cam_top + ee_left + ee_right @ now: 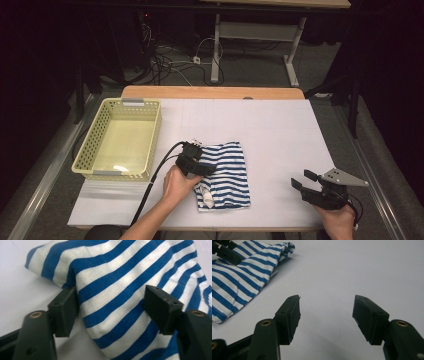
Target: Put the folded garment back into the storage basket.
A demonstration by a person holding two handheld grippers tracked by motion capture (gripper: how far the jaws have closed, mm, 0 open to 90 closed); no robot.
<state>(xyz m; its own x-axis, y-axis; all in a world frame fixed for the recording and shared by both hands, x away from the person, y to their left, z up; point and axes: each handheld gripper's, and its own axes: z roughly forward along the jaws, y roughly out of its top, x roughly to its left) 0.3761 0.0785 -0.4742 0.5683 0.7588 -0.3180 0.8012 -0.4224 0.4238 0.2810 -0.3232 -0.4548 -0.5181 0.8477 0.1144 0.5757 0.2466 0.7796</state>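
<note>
A folded blue-and-white striped cloth (227,172) lies on the white table near its front middle. My left gripper (207,167) rests at the cloth's left edge, held by a hand. In the left gripper view the jaws of this gripper (110,305) stand wide apart. A raised fold of the striped cloth (117,290) sits between them, close to both pads. My right gripper (302,179) is at the front right, well clear of the cloth. In its own view the right gripper (325,312) is open over bare table, with the cloth (239,277) off to the upper left.
A yellow perforated basket (152,135) stands at the table's left, with nothing in it that I can see. The white table (270,130) has a wooden far edge (210,92). Cables and desk legs lie on the floor beyond.
</note>
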